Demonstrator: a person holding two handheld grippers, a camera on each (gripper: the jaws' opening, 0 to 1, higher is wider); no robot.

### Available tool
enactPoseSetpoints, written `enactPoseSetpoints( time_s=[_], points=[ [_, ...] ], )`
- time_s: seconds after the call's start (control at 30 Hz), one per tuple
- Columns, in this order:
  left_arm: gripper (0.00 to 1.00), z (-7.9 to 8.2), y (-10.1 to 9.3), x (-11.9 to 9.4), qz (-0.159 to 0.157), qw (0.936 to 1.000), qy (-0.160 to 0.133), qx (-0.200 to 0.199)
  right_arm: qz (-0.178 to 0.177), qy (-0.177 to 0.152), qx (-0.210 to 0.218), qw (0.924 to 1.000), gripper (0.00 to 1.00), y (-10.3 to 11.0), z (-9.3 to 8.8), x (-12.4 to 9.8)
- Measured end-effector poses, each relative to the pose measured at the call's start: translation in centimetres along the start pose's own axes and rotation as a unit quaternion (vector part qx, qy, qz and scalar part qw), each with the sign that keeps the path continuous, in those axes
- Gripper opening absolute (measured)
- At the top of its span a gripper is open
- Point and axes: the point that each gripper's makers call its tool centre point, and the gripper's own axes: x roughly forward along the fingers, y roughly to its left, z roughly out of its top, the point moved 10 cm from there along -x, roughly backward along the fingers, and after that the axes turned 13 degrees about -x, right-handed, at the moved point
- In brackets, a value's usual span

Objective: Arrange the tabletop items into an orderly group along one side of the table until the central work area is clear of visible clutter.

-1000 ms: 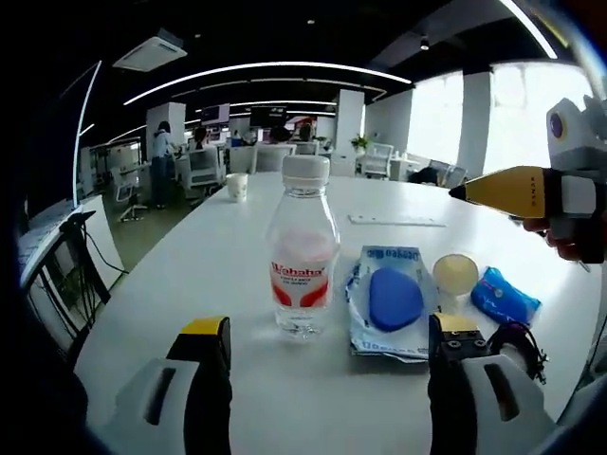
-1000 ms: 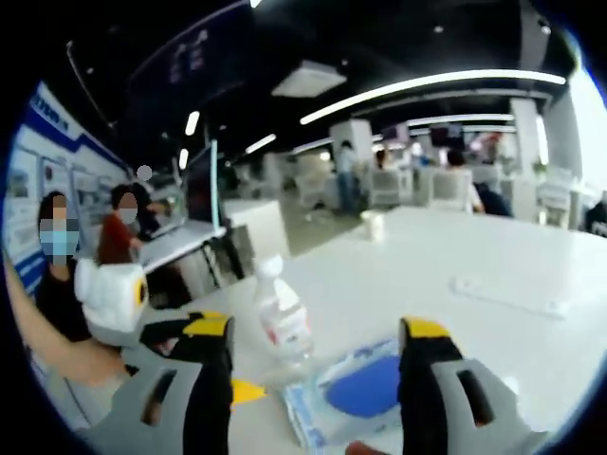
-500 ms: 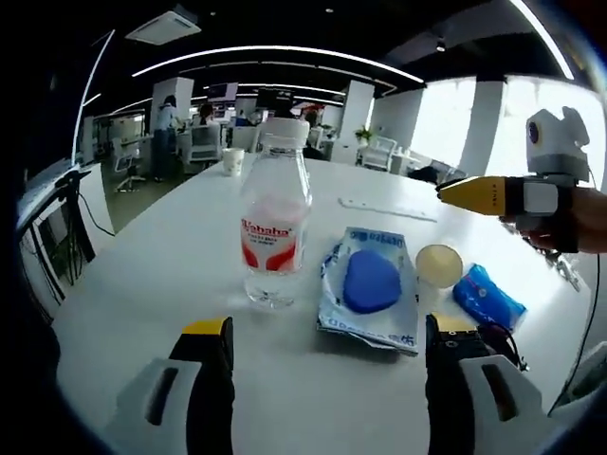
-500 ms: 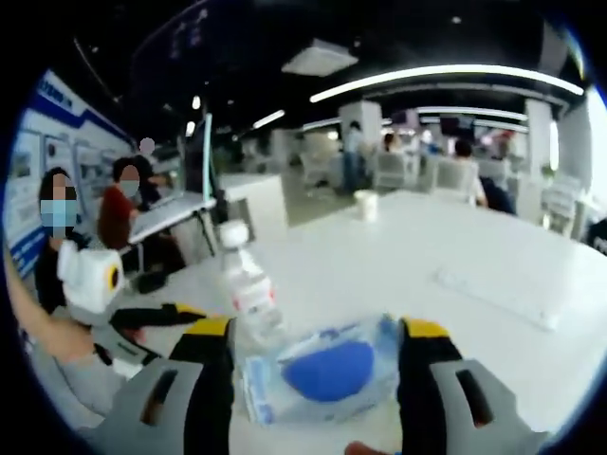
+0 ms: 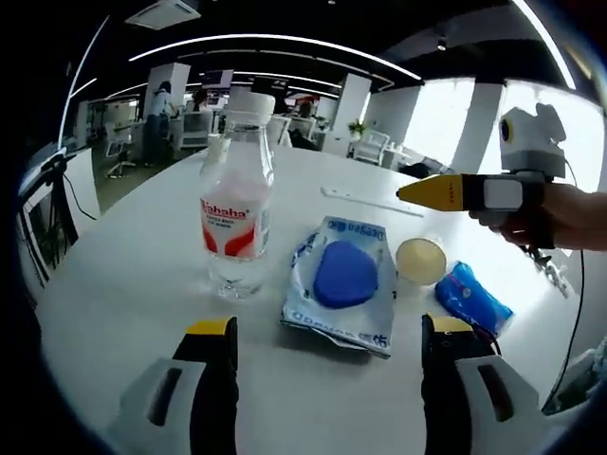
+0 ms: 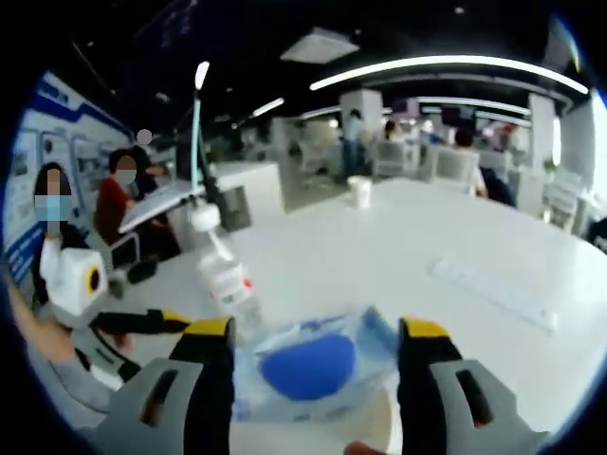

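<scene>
A clear water bottle (image 5: 232, 209) with a red label stands upright on the white table (image 5: 123, 284). To its right lies a clear packet with a blue pad inside (image 5: 343, 280), then a small pale round cup (image 5: 420, 258) and a blue packet (image 5: 471, 299). My left gripper (image 5: 328, 327) is open, low over the table just short of the clear packet. The right gripper (image 5: 446, 191), in a hand, comes in from the right above the cup. In the right gripper view my right gripper (image 6: 317, 327) is open above the clear packet (image 6: 308, 365), with the bottle (image 6: 226, 280) to the left.
A white strip (image 6: 493, 292) lies farther out on the table and a paper cup (image 6: 359, 190) stands near the far end. Two seated people (image 6: 119, 204) are beyond the table's left edge. Black cables (image 5: 560, 275) lie at the right edge.
Both views have shifted as the hands moved. The left gripper has come nearer the clear packet; the right gripper has dropped lower over it. The items on the table have not moved.
</scene>
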Motion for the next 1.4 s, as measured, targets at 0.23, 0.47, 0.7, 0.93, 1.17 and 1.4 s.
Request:
enactPoseSetpoints(
  time_s=[0.23,0.47,0.7,0.93,1.17,1.4],
  points=[
    [0.76,-0.3,-0.1,0.5,-0.003,0.9999,0.010,-0.006,-0.002,0.016,0.003,0.9999,0.67,-1.1,-0.9,1.1],
    [0.74,-0.5,-0.3,1.1,-0.005,0.9998,0.019,-0.011,-0.006,0.031,0.003,0.9995,0.67,-2.1,-1.6,2.2],
    [0.73,-0.6,-0.6,1.6,-0.006,0.9995,0.027,-0.015,-0.003,0.045,0.009,0.9989,0.67,-3.3,-2.4,3.4],
    [0.73,-0.7,-0.7,2.2,-0.006,0.9990,0.039,-0.020,-0.001,0.056,0.015,0.9983,0.67,-4.2,-2.9,4.6],
    [0.72,-0.8,-0.7,2.5,-0.002,0.9984,0.051,-0.023,-0.005,0.056,0.029,0.9980,0.67,-4.5,-3.1,5.2],
    [0.71,-1.0,-0.8,2.8,0.001,0.9979,0.056,-0.030,-0.004,0.063,0.038,0.9973,0.66,-4.6,-3.6,5.5]
  ],
)
